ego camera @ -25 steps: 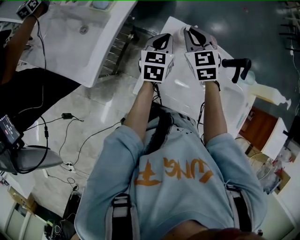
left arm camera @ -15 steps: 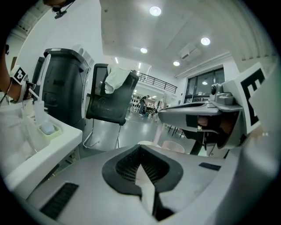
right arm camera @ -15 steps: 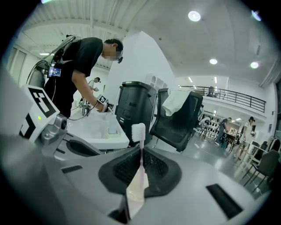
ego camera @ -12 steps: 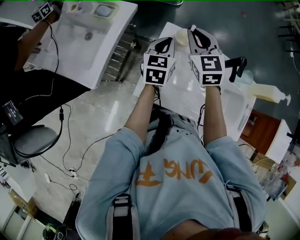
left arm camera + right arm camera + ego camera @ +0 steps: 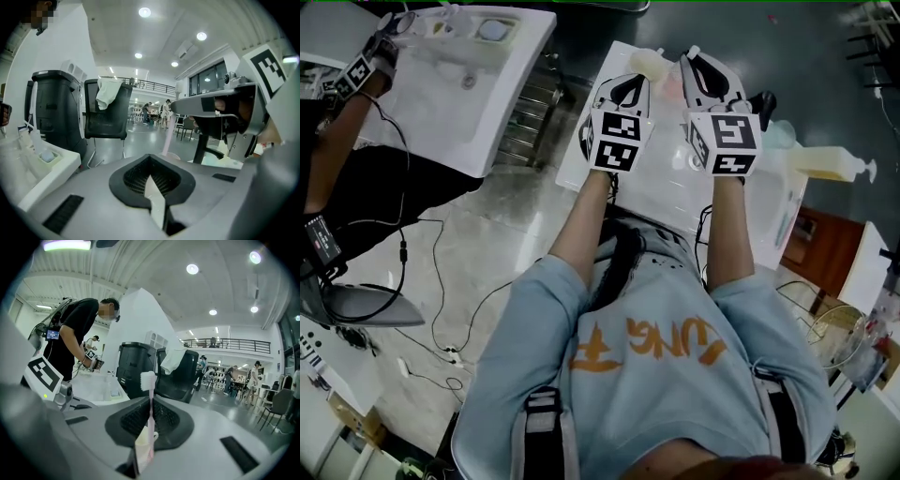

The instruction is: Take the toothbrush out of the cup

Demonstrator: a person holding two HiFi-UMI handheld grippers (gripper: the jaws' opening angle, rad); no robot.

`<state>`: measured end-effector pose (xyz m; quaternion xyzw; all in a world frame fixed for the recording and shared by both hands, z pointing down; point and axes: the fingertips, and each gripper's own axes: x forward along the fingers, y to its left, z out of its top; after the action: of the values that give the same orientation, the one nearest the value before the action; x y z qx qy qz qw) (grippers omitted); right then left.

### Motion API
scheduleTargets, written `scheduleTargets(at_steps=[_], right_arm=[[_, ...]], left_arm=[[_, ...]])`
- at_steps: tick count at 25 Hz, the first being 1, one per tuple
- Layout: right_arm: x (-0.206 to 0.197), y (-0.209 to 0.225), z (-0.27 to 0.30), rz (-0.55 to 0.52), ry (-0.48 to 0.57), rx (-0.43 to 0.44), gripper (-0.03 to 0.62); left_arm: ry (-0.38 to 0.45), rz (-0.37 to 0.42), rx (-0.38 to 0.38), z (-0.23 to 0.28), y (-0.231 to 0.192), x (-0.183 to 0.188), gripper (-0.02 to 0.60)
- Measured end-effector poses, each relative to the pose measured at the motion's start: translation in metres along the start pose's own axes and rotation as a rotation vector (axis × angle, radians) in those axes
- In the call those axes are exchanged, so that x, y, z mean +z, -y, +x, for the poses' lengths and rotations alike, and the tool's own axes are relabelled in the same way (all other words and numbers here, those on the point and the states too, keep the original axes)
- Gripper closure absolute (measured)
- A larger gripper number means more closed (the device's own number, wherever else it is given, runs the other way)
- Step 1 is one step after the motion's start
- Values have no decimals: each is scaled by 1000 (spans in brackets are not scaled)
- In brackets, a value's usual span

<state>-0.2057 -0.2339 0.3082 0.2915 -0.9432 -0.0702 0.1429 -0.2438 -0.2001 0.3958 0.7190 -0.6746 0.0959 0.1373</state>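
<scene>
White moulded surface [image 5: 670, 192] with a basin takes the upper middle of the head view; a second white surface [image 5: 478, 103] stands off to its left, across a strip of pale floor [image 5: 487, 234] strewn with black cables; a person in black [image 5: 75, 329] leans over that second one.

Operator in a light blue top; both forearms reach forward over the first surface, side by side, a marker cube on each gripper facing the head camera.

Left gripper [image 5: 625, 82]: fingers closed against each other, nothing between them; held over the left part of the surface, near the cup.

Right gripper [image 5: 701, 70]: fingers clamped on the toothbrush; held just beside the left gripper, its tips reaching a little further toward the far edge.

Cream pump bottle [image 5: 825, 164] sits at the right edge of the surface, well apart from both grippers.

Cup [image 5: 645, 64]: pale cream, at the far edge of the surface; in the head view it lies between the two sets of tips, nearer the left gripper's.

Toothbrush [image 5: 149, 413]: pink handle, white bristle head; upright in the right gripper's hold, gripped a short way below the head, bristles standing above the fingers; the left gripper view shows the handle running from the right gripper's tip down to the cup's rim; whether its lower end is inside the cup or just clear of it, I cannot tell.
</scene>
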Motion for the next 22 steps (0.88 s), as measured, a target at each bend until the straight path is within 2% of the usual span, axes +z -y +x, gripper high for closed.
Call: scheduleTargets(at_steps=[12, 22], right_arm=[[-5, 43, -84, 137, 58, -78, 556], [-29, 87, -157, 220, 58, -173, 556]], left_arm=[[-5, 25, -96, -3, 81, 2, 574], [-6, 49, -188, 0, 157, 5, 574]])
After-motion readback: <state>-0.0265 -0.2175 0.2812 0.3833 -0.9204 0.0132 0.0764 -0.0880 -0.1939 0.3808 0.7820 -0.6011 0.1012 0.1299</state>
